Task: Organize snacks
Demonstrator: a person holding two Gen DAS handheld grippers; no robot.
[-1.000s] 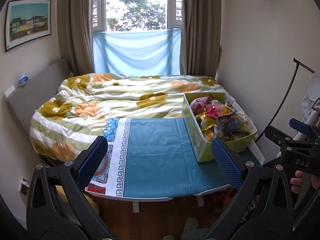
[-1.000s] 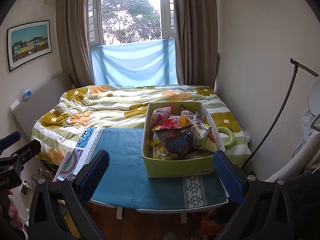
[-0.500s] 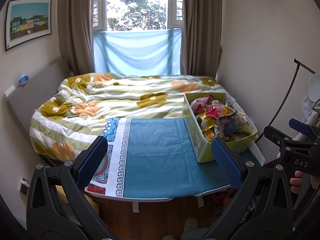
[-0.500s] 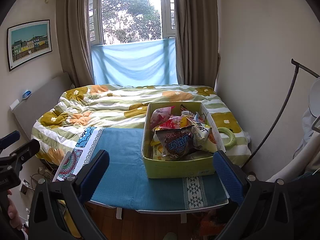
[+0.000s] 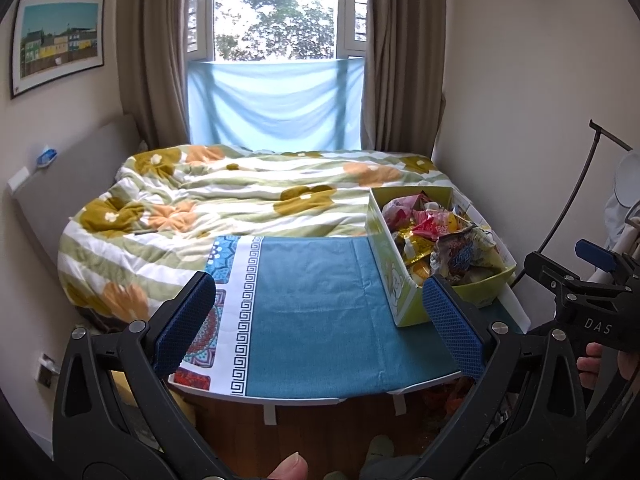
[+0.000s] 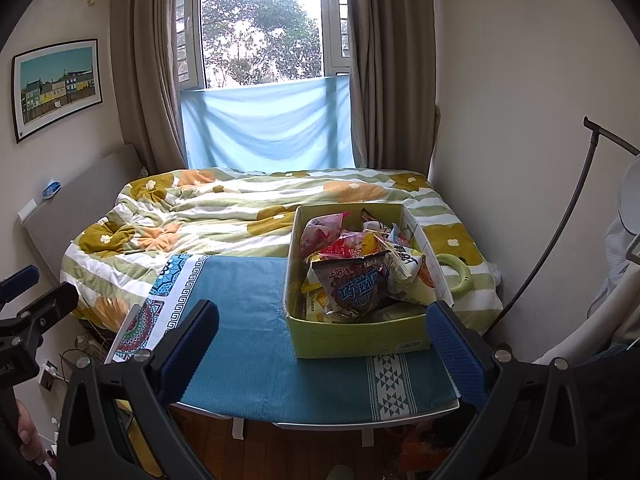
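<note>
Both wrist cameras sit behind their own spread jaws, held back from the near edge of the bench (image 5: 312, 308) and looking slightly down across it toward the bed (image 5: 224, 200) and the window (image 5: 276, 8) on the far wall.

The left wrist view stands further left: the snack box (image 5: 394, 284) lies at the right of its frame, and the right gripper (image 5: 592, 280) shows at the right edge.

The right wrist view faces the snack box (image 6: 360, 340) almost head-on, near centre, with the left gripper (image 6: 28, 312) at its left edge.

Both views share the bench, box, bed, window and the framed picture (image 6: 56, 84) in the upper left.
</note>
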